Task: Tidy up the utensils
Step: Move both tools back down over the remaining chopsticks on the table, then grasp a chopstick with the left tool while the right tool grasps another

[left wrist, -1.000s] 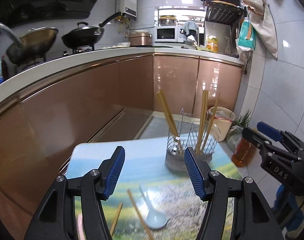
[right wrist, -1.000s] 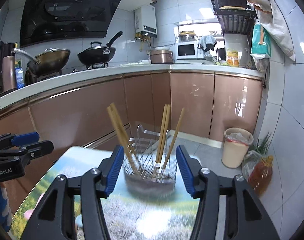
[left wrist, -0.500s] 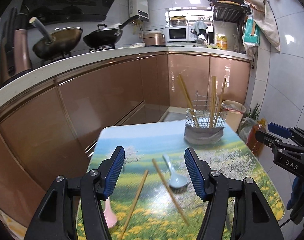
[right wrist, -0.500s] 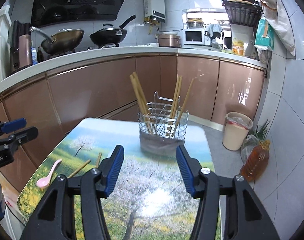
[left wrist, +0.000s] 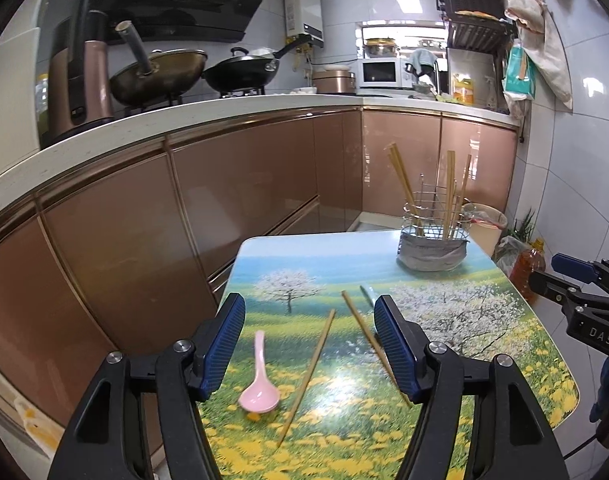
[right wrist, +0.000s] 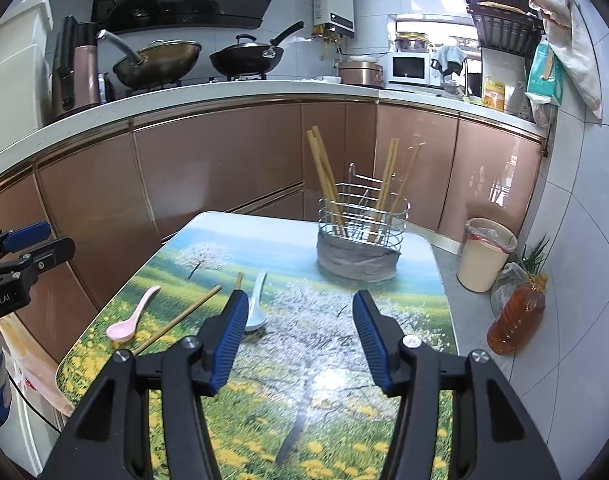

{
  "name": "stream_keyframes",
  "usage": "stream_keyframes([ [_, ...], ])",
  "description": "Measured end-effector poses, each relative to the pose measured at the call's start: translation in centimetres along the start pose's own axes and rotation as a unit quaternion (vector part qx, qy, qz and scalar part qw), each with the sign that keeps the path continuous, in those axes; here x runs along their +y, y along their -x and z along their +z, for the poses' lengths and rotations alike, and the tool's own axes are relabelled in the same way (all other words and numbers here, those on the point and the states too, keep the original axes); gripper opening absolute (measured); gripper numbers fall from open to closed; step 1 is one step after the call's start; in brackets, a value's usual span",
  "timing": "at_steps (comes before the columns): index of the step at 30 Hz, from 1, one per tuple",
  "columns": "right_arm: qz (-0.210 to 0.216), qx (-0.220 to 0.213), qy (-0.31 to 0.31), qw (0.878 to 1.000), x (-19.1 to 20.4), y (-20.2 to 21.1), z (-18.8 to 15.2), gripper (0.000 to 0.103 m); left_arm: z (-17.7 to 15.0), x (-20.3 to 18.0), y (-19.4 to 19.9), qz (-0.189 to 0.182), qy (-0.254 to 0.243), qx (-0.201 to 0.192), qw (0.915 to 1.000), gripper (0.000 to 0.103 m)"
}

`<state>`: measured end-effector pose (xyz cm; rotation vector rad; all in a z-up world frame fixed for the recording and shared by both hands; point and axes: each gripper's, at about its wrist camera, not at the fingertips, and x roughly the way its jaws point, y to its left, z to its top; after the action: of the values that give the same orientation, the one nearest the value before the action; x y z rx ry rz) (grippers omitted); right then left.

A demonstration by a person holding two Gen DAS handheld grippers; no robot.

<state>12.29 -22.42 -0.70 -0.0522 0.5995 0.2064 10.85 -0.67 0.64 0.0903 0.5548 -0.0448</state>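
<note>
Left claw (left wrist: 309, 344), right claw (right wrist: 300, 336): black angular frames, ribbed blue pads, silver screws, white lettering.

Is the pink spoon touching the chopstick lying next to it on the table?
Apart. In the left wrist view, a strip of the flowery table shows between the pink spoon and the chopstick along their whole length.

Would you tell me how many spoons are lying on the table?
2: a pink plastic spoon near the table's left edge, and a pale blue spoon towards the middle, partly hidden behind gripper fingers in both views.
</note>
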Motion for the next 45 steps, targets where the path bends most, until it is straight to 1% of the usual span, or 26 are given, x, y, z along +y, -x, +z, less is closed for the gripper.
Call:
stream_keyframes([
  [6,0.014,0.005,0.011,1.0,1.3,0.6,-0.2,0.052,-0.7,1.6,0.2,0.014,0.01,0.008,0.9998,0.066],
  [10,0.023,0.02,0.019,0.999,2.0,0.1,0.0,0.052,-1.1,2.4,-0.3,0.019,0.016,0.021,0.9995,0.066],
  [14,0.037,0.051,0.022,0.998,2.5,-1.1,0.5,0.052,-1.0,4.6,-1.7,0.018,0.037,0.044,0.9982,0.066],
  [19,0.063,0.09,0.019,0.994,2.8,-3.6,0.9,0.052,-0.9,8.8,-4.5,-0.003,0.075,0.09,0.9931,0.066],
  [21,0.076,0.107,0.017,0.991,2.9,-5.0,1.0,0.052,-1.2,10.4,-6.3,-0.022,0.091,0.123,0.988,0.066],
  [23,0.084,0.121,0.023,0.989,3.4,-6.4,1.1,0.052,-1.6,11.3,-7.7,-0.029,0.096,0.144,0.9846,0.066],
  [25,0.094,0.134,0.03,0.986,3.9,-7.7,1.3,0.051,-2.0,11.7,-8.7,-0.037,0.096,0.157,0.9822,0.063],
  [26,0.098,0.14,0.034,0.985,4.1,-8.4,1.4,0.051,-2.1,11.6,-9.5,-0.054,0.093,0.169,0.9798,0.062],
  [27,0.101,0.148,0.039,0.983,4.4,-9.3,1.5,0.051,-2.3,11.5,-10.1,-0.069,0.091,0.178,0.9774,0.058],
  [28,0.104,0.157,0.043,0.981,4.7,-10.3,1.7,0.05,-2.4,11.1,-11.0,-0.091,0.086,0.192,0.9734,0.055],
  [30,0.114,0.174,0.049,0.977,5.2,-12.3,2.0,0.044,-2.3,10.1,-12.7,-0.116,0.064,0.211,0.9684,0.052],
  [33,0.126,0.203,0.055,0.97,5.7,-15.3,2.6,0.04,-2.4,8.2,-15.3,-0.141,0.032,0.242,0.9596,0.052],
  [35,0.137,0.227,0.064,0.962,6.4,-17.8,3.1,0.038,-2.5,7.1,-17.3,-0.16,0.017,0.262,0.9515,0.052],
  [38,0.149,0.262,0.076,0.95,7.3,-21.2,3.5,0.036,-2.7,5.2,-20.3,-0.175,-0.008,0.295,0.9391,0.051],
  [40,0.149,0.282,0.086,0.944,7.9,-23.3,3.6,0.034,-2.8,4.2,-21.9,-0.181,-0.019,0.309,0.9334,0.048],
  [45,0.149,0.32,0.105,0.93,8.9,-27.5,3.1,0.03,-3.1,2.3,-25.0,-0.19,-0.042,0.331,0.9231,0.046],
])
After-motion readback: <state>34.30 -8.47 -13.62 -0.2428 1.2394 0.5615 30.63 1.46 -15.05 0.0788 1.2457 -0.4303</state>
